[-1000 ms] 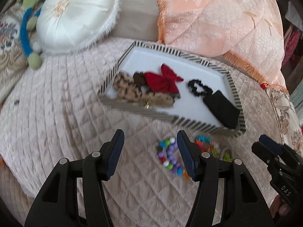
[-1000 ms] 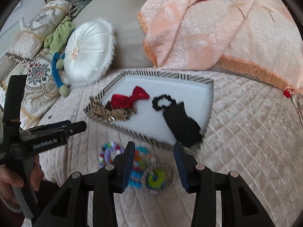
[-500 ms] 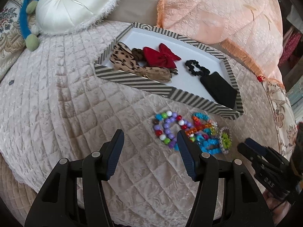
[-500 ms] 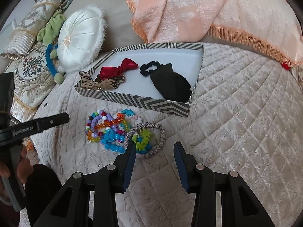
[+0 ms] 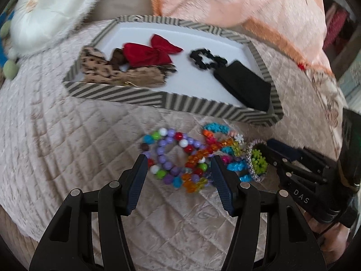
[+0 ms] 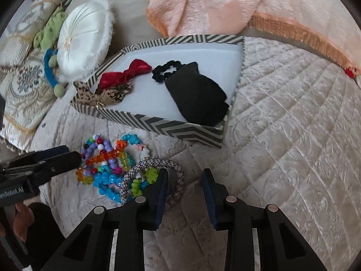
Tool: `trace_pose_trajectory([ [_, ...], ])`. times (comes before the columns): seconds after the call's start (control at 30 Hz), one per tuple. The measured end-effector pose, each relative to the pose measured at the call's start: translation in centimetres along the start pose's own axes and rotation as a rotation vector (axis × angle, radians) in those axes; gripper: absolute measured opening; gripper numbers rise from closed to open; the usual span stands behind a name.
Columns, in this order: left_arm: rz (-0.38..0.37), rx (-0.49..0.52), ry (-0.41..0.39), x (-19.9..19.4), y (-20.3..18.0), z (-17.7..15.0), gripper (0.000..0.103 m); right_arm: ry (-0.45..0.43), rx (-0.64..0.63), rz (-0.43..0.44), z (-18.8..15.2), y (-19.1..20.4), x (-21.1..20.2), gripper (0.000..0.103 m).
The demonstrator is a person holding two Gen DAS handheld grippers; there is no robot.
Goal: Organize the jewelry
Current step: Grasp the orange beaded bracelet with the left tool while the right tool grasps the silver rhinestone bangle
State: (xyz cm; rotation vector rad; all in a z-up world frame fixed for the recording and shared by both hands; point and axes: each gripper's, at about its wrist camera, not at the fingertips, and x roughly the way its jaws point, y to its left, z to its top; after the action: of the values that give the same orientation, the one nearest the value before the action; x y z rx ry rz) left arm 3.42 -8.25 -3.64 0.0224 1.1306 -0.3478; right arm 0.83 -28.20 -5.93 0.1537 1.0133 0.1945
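Observation:
A pile of coloured bead bracelets (image 5: 180, 158) (image 6: 106, 160) lies on the quilted bed in front of a striped tray (image 5: 171, 100) (image 6: 180, 131). A grey woven bracelet (image 6: 173, 169) (image 5: 253, 171) lies at the pile's right side. In the tray lie a red bow (image 5: 149, 54), a leopard bow (image 5: 101, 67), a black scrunchie (image 5: 205, 59) and a black pouch (image 5: 246, 85). My left gripper (image 5: 179, 161) is open, its fingers straddling the bead pile. My right gripper (image 6: 185, 176) is open, its left finger over the woven bracelet.
A white round cushion (image 6: 83, 38) and patterned pillows (image 6: 24, 85) lie left of the tray. A peach fringed blanket (image 6: 237, 2) is draped behind it. The quilted bed cover (image 6: 293, 124) extends to the right.
Both grippers have moved in closer to the bracelet pile. The left fingers now flank the beads; the right gripper's left finger has reached the woven bracelet. Both stayed open.

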Motion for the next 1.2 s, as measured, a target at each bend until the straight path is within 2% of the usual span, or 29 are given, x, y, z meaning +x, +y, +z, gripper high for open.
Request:
trace_pose_trajectory([
  [0.07, 0.007, 0.011, 0.018, 0.8, -0.4, 0.2, 0.058, -0.006, -0.012, -0.01, 0.0, 0.0, 0.2, 0.022],
  [0.1, 0.01, 0.009, 0.03, 1.3, -0.6, 0.3, 0.057, -0.014, -0.007, -0.014, 0.1, -0.2, 0.3, 0.012],
  [0.17, 0.005, -0.001, 0.03, 1.7, -0.7, 0.5, 0.053, -0.029, 0.014, -0.011, 0.1, -0.7, 0.2, 0.008],
  [0.23, 0.002, 0.0, 0.043, 2.2, -0.8, 0.7, 0.027, -0.035, 0.03, 0.003, -0.1, -1.1, 0.1, 0.008],
  [0.4, -0.013, 0.01, 0.039, 1.7, -0.7, 0.8, 0.008, -0.074, 0.039, 0.011, -0.2, -1.2, -1.6, 0.007],
  [0.53, -0.057, -0.02, 0.009, -0.4, 0.0, 1.2, 0.008, -0.118, 0.042, 0.029, 0.1, -0.9, -3.6, 0.007],
  [0.8, -0.089, -0.032, -0.058, -4.6, 0.3, 1.7, 0.008, -0.165, 0.021, 0.04, 0.3, 0.0, -6.4, 0.007],
  [1.2, -0.074, -0.023, -0.158, -9.8, -0.3, 2.5, 0.008, -0.218, -0.005, 0.045, 0.5, 1.3, -9.4, 0.007],
])
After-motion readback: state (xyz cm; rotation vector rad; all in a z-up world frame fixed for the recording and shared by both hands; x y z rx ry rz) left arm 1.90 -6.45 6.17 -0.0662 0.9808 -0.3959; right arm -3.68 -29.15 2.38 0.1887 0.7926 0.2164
